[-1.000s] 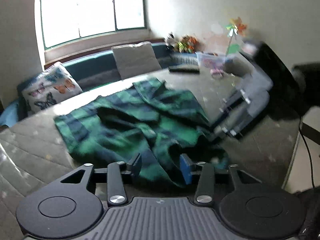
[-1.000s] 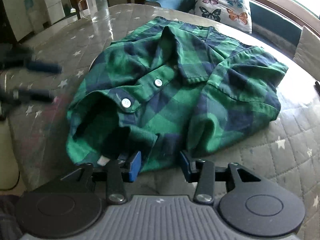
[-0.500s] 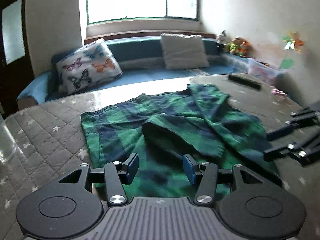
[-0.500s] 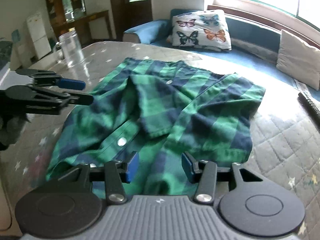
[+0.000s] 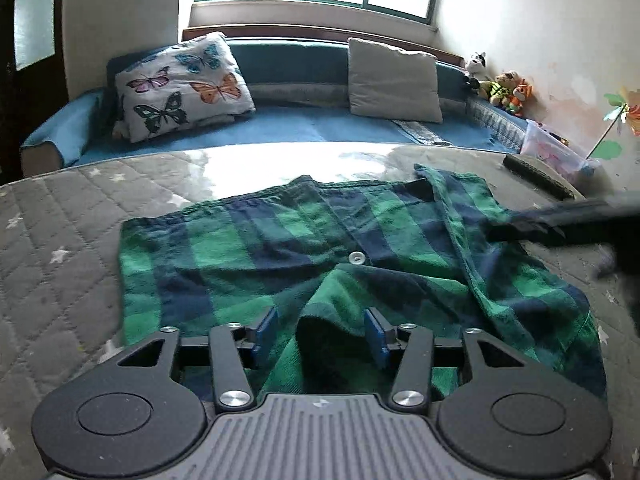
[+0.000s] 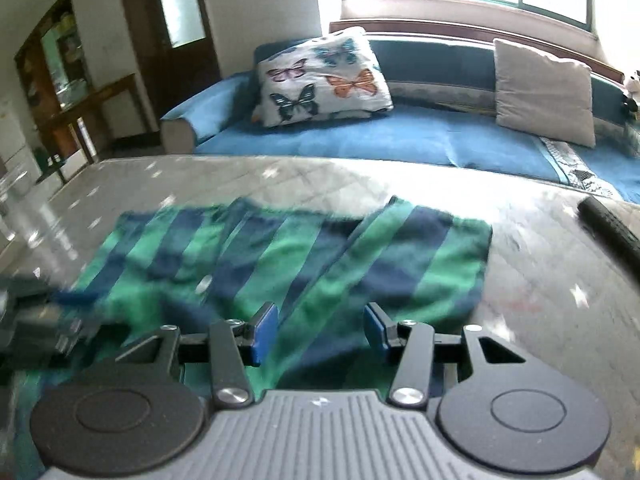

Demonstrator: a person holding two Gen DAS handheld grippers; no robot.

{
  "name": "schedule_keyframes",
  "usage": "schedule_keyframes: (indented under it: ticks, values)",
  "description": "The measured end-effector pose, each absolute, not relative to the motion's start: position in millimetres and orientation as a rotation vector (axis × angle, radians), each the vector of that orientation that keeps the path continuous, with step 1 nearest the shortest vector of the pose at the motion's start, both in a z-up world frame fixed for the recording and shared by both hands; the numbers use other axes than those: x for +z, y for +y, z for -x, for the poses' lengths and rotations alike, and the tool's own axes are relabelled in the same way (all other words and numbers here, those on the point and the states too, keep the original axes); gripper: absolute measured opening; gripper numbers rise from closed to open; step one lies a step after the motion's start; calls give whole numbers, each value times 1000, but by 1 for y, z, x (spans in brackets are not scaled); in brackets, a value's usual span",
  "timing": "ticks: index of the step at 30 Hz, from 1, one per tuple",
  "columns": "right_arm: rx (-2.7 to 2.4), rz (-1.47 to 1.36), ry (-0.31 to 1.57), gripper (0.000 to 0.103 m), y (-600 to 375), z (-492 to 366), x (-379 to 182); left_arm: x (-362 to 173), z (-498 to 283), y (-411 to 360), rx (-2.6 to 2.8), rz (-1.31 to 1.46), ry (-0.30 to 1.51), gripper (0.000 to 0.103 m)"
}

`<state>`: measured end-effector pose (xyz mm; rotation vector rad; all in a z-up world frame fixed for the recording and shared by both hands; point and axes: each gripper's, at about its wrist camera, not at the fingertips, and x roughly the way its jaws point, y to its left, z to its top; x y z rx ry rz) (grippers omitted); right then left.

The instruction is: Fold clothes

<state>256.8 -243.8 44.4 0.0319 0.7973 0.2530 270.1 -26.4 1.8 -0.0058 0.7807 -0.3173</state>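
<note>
A green and navy plaid shirt (image 5: 280,252) lies rumpled on the grey quilted table (image 5: 60,240), one white button showing. My left gripper (image 5: 320,336) is open and empty, low over the shirt's near edge, a raised fold between its fingers. My right gripper (image 6: 320,334) is open and empty over the shirt (image 6: 360,264) near its right part. The right gripper shows blurred at the right of the left wrist view (image 5: 568,224); the left gripper shows blurred at the lower left of the right wrist view (image 6: 36,320).
A blue couch (image 5: 320,128) with a butterfly pillow (image 5: 180,84) and a grey pillow (image 5: 394,76) stands behind the table. A black remote (image 5: 536,174) lies at the table's far right. Toys and a plastic box sit by the right wall.
Both grippers have swung round the table and now face the couch and window, low over the shirt's near edge. Both stay open. The shirt lies as before.
</note>
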Motion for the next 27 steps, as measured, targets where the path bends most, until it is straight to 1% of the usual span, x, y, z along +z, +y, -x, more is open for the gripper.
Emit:
schedule_keyframes:
  ticks: [1, 2, 3, 6, 7, 8, 9, 10, 11, 14, 21, 27]
  values:
    - [241, -29, 801, 48, -244, -268, 40, 1, -271, -27, -319, 10, 786, 31]
    - [228, -24, 806, 48, -243, -277, 35, 0, -271, -27, -318, 14, 788, 26]
    - [217, -19, 811, 48, -242, -285, 31, 0, -272, -26, -321, 19, 788, 17]
    - [177, 9, 829, 46, -238, -301, 17, 2, -271, -21, -324, 49, 780, 10]
    - [166, 25, 833, 42, -237, -303, 13, 5, -269, -20, -319, 52, 771, 9]
    - [158, 38, 832, 31, -237, -303, 11, 7, -267, -19, -313, 55, 762, 8]
    - [151, 48, 826, 24, -237, -301, 11, 10, -265, -18, -307, 58, 752, 7]
    - [145, 59, 820, 14, -237, -300, 11, 14, -262, -16, -299, 62, 737, 7]
    - [140, 59, 818, 7, -239, -296, 12, 20, -258, -12, -286, 68, 722, 7]
    - [128, 54, 808, 5, -247, -285, 20, 37, -245, 6, -244, 93, 672, 7]
    - [51, 50, 757, 4, -285, -250, 45, 76, -196, 70, -68, 121, 548, 6]
    - [-49, 17, 729, 4, -331, -215, 58, 82, -142, 134, 124, 177, 511, 6]
